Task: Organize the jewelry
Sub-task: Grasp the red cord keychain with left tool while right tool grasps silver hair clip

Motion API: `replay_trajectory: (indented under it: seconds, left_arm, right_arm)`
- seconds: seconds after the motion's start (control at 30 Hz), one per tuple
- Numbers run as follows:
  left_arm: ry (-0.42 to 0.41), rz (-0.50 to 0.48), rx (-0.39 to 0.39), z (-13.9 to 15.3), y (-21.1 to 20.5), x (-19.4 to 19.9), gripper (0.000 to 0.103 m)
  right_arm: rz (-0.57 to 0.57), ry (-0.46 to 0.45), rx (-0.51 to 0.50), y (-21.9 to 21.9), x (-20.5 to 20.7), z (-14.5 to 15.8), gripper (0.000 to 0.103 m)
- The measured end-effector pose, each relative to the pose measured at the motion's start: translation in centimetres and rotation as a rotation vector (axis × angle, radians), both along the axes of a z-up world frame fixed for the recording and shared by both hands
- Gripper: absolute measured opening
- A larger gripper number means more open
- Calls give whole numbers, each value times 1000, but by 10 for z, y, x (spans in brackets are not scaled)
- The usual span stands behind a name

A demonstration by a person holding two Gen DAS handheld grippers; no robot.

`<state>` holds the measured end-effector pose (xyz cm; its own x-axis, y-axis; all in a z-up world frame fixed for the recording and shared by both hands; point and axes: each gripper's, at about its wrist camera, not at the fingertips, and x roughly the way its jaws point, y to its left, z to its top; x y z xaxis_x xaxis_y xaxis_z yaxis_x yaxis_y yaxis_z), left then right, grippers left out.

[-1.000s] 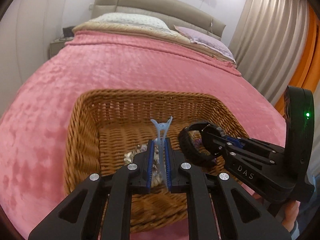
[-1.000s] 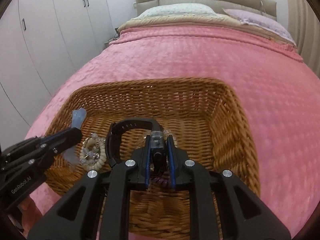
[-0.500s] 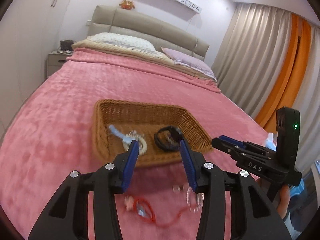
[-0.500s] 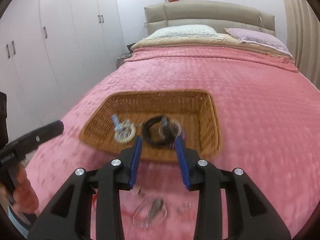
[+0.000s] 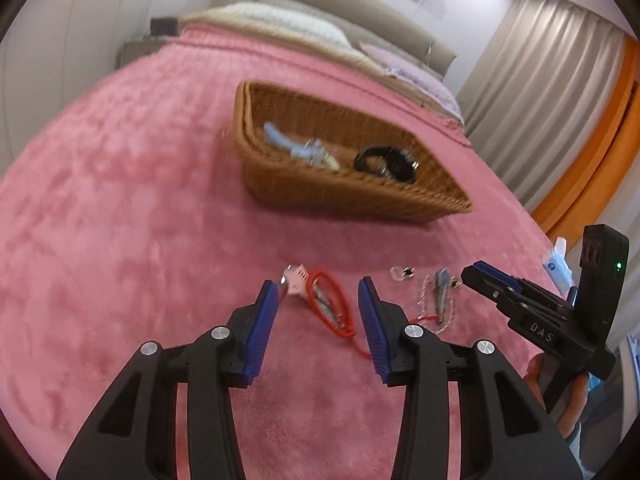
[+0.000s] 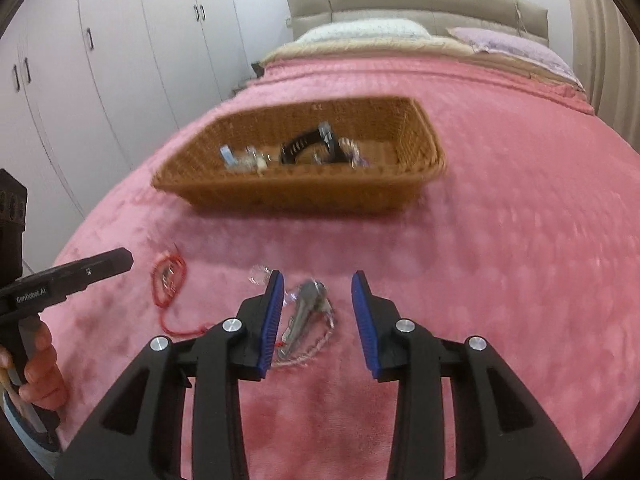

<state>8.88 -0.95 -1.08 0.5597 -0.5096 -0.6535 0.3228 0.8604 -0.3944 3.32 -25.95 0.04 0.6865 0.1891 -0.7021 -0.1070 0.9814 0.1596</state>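
Note:
A wicker basket [image 5: 352, 192] [image 6: 300, 196] sits on the pink blanket. In it lie a blue hair clip [image 5: 280, 140] [image 6: 227, 156], a pale bead bracelet [image 5: 326, 160] and a black watch [image 5: 384, 162] [image 6: 308, 146]. My left gripper [image 5: 318, 284] is open just above a red cord necklace [image 5: 334, 308] [image 6: 168, 280] with a pink charm [image 5: 294, 278]. My right gripper [image 6: 318, 274] is open over a grey clip on a silver chain [image 6: 306, 312] [image 5: 440, 296]. Neither gripper holds anything. Each gripper shows in the other's view: the right [image 5: 470, 274], the left [image 6: 122, 258].
A small earring [image 5: 402, 272] and a clear piece [image 6: 260, 274] lie on the blanket between the red cord necklace and the chain. Pillows [image 6: 368, 30] and a headboard are at the far end. White wardrobes [image 6: 120, 60] stand left, curtains [image 5: 540, 92] right.
Both grippers let go over the basket, the left of the blue clip, the right of the black watch. Both opened and drew back to the loose jewelry on the near blanket.

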Motion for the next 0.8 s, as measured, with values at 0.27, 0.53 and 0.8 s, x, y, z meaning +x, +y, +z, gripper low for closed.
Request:
replay_trajectory:
  seconds: [0.27,0.53,0.8]
  left_arm:
    - [50,-8,43,-17,-9,5,33]
    - [2,5,176,-18,-28,0,32]
    - [-16,12,209,-18,-28,-2,3]
  right_arm:
    - [45,29,-111,28,0,-12,32]
    - [31,81,-97,27,10,-21,29]
    - [36,60,-98,28,9,-21,12]
